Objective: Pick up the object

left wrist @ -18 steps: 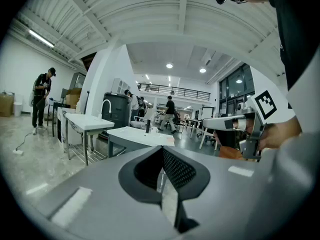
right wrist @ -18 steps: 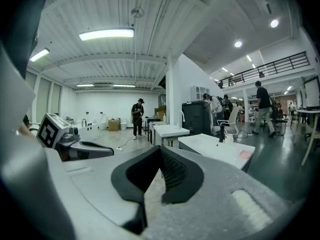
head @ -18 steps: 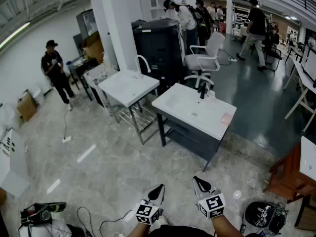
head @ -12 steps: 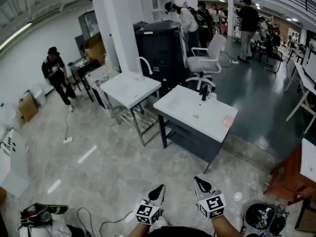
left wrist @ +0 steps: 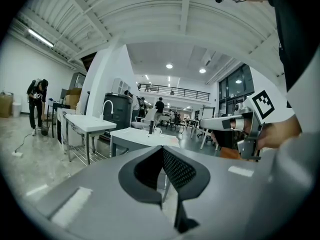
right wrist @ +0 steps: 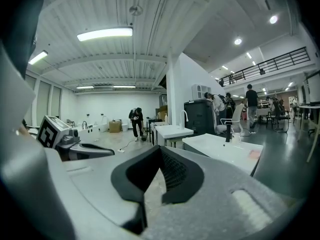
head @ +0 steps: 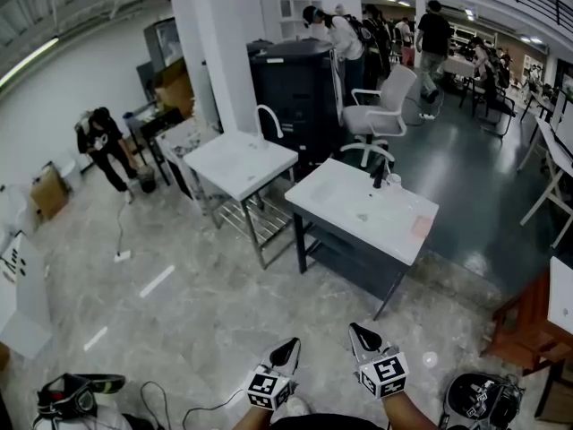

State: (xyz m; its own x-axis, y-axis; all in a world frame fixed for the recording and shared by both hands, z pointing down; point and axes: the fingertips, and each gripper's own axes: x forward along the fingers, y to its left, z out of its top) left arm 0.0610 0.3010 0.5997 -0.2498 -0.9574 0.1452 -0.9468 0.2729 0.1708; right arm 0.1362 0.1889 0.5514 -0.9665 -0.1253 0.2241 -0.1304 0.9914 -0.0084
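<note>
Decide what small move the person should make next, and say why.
Probably a step forward toward the nearer sink table. The left gripper and right gripper are both shut and empty, held low over the floor well short of that table. A small pink item, a likely pickup target, lies near its right end.
</note>
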